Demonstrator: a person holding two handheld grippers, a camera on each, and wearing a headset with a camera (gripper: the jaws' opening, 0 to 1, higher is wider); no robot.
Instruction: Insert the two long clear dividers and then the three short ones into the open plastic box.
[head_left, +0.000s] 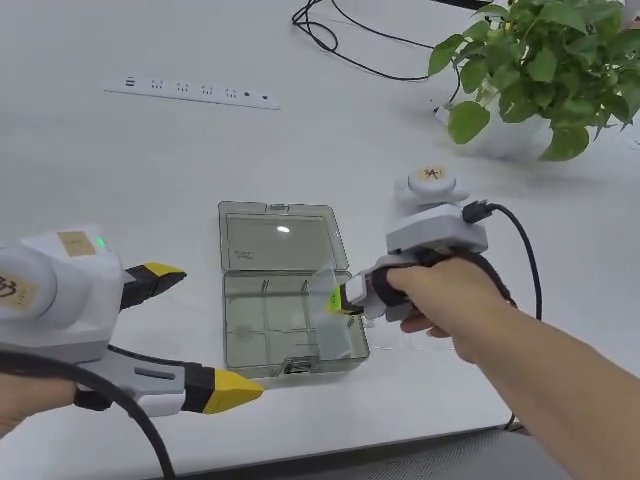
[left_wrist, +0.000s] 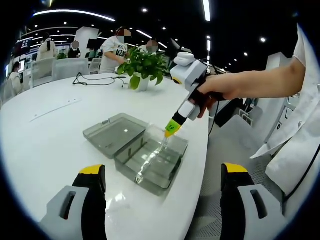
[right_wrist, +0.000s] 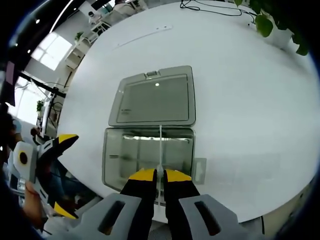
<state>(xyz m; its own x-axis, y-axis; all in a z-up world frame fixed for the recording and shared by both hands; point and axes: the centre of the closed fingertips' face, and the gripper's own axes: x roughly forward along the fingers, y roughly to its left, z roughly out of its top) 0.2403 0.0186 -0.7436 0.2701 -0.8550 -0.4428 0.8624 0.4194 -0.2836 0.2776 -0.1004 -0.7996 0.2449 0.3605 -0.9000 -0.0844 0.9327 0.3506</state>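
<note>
The clear plastic box lies open mid-table, its base (head_left: 262, 352) nearest me and its lid (head_left: 278, 238) flat behind it. My right gripper (head_left: 345, 298) is at the base's right rim, shut on a clear divider (right_wrist: 160, 145) that stands edge-on and reaches down into the base (right_wrist: 120, 155). Thin clear partition lines show inside the base. My left gripper (head_left: 200, 335) hovers open to the left of the box, holding nothing. From the left gripper view, the right gripper (left_wrist: 172, 130) points down into the base (left_wrist: 150, 172).
A faint clear piece (right_wrist: 199, 170) lies flat on the table right of the box. A white power strip (head_left: 190, 90), a black cable (head_left: 340, 40) and a potted plant (head_left: 545, 60) sit at the back. The table's front edge (head_left: 400, 440) is close.
</note>
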